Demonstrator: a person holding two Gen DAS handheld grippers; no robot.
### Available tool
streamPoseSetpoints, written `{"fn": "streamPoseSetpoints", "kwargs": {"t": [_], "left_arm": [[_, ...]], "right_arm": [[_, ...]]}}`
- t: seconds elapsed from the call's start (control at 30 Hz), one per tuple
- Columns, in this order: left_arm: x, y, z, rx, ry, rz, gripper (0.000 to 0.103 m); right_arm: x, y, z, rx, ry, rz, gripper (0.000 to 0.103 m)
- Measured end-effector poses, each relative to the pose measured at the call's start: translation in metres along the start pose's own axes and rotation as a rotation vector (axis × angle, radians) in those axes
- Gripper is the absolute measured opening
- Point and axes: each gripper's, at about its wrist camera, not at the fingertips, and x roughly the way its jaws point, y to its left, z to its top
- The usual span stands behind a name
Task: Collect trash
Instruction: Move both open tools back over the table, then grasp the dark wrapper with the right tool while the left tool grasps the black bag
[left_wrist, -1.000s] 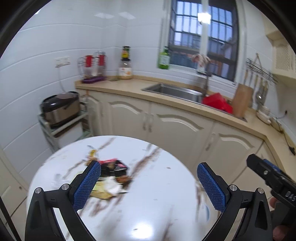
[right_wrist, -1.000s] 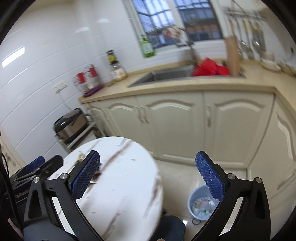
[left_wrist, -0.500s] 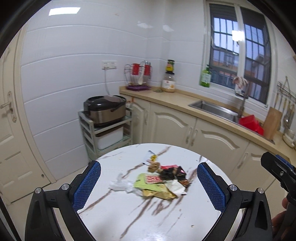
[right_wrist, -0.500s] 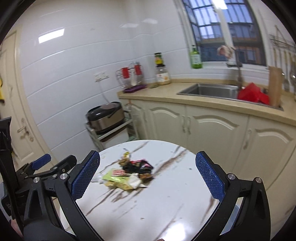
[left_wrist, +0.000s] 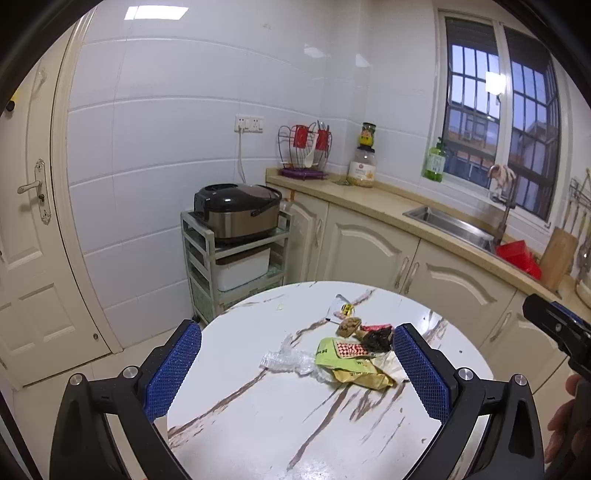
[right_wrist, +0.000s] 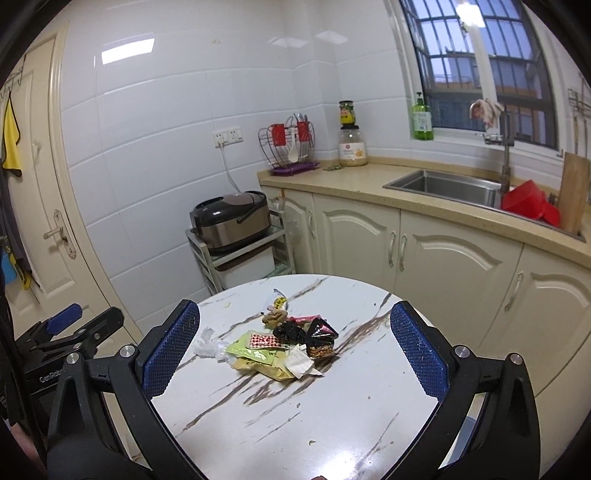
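A: Swung round since a second ago, both now facing the trash pile (right_wrist: 284, 345) mid-worktop (right_wrist: 332, 424). Left gripper (left_wrist: 297, 369) and right gripper (right_wrist: 295, 354) fingers wide, holding nothing.

B: Could scatter light wrappers off the edge if nudged. Clear film (left_wrist: 286, 360) probably slips.
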Motion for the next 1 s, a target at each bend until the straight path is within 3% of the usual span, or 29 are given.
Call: {"fn": "streamPoseSetpoints", "kwargs": {"t": [0.3, 0.7, 0.83, 1.0], "left_arm": [[0.065, 0.007, 0.008, 0.007, 0.124, 0.007, 0.102], [0.176, 0.004, 0.031, 0.023, 0.268, 0.007, 0.102], [0.205, 0.002, 0.038, 0.034, 0.285, 0.009, 0.102], [0.237, -0.002, 0.045, 0.041, 0.297, 0.0, 0.102]], "right_arm": [[0.064, -0.029, -0.023, 0.017, 0.169, -0.068, 0.103], [0.176, -0.053, -0.06, 0.047, 0.398, -0.037, 0.101], [0.211, -0.053, -0.068, 0.026, 0.458, -0.022, 0.091], [0.235, -0.052, -0.07, 0.016, 0.487, -0.007, 0.087]]}}
